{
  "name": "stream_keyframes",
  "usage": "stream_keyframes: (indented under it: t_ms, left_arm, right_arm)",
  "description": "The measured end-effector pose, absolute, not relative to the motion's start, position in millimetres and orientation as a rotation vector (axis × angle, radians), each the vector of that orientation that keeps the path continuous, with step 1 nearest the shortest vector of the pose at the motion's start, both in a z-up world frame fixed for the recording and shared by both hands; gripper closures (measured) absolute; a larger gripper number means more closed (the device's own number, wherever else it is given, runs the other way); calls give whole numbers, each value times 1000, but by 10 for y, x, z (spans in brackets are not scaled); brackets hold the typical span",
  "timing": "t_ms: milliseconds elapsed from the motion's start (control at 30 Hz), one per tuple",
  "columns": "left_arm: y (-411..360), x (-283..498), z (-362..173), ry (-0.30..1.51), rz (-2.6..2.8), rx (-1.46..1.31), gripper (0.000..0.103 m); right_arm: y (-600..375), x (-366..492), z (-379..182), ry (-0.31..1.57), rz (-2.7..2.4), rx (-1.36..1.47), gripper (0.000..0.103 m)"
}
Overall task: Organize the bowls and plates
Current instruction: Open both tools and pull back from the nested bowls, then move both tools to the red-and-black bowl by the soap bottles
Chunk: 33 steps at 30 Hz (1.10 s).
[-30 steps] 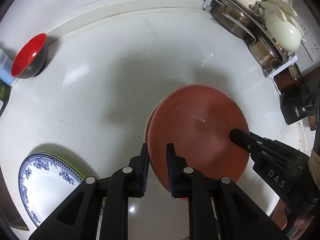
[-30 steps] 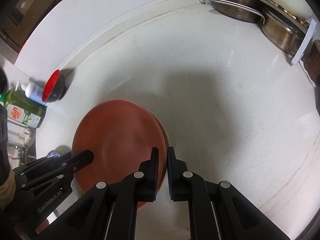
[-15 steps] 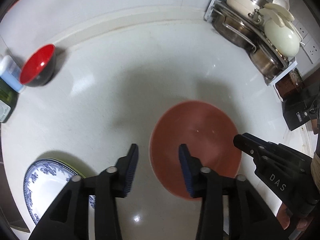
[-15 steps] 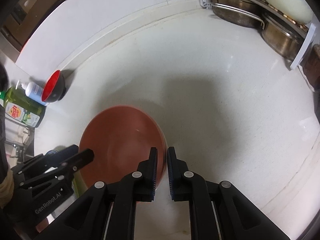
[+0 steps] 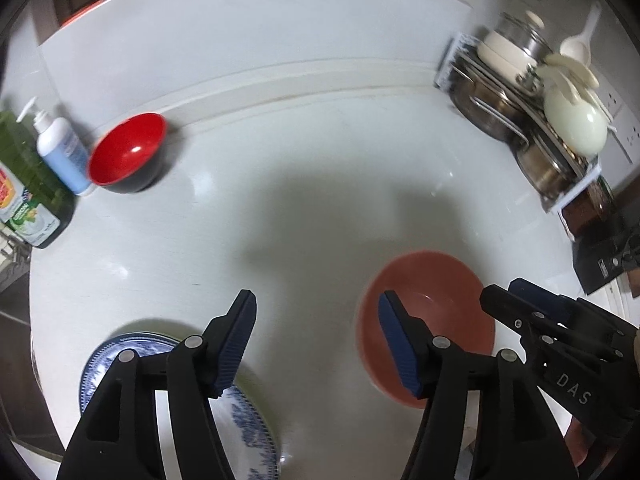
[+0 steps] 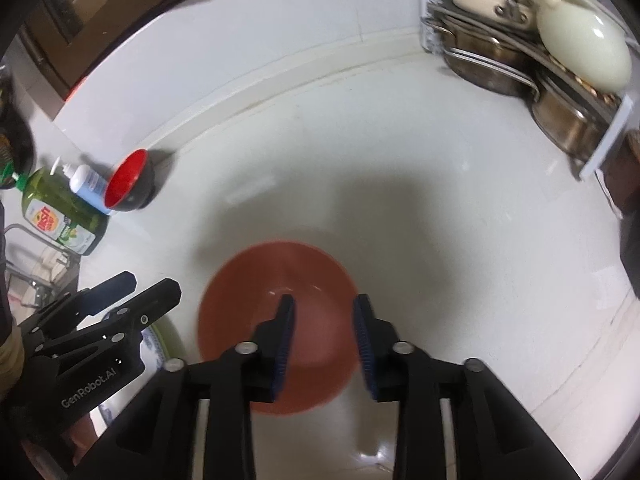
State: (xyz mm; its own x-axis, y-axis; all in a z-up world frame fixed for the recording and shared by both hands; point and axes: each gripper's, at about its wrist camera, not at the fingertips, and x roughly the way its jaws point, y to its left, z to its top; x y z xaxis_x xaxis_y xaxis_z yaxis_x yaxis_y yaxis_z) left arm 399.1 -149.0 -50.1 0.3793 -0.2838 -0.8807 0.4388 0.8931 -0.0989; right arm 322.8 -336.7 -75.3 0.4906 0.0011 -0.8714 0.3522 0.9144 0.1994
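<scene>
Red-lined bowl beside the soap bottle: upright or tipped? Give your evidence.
Tipped. The red-lined bowl leans on its side on the counter, its red inside facing sideways rather than straight up.

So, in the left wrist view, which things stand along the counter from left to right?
Green soap bottle → white pump bottle → red bowl → brown plate → rack of pots.

A terracotta plate lies flat on the counter. Left of it sits a blue-patterned plate; a red bowl stands upright, far back-left.
</scene>
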Motion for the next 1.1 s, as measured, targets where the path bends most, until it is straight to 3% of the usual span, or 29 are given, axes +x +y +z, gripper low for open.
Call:
stream_keyframes:
  t_ms: [100, 233, 1100]
  left_arm:
    - [-1320, 4056, -434, 1063, -432, 133, 29]
    - [-1080, 4161, -364, 1035, -387, 114, 26]
    - [339, 5271, -52, 954, -115, 34, 26]
  right_arm:
    - [-3271, 3308, -694, 1031, -196, 360, 64]
    - [-3126, 3444, -654, 1026, -171, 342, 64]
    - [-1823, 5025, -239, 963, 108, 217, 64]
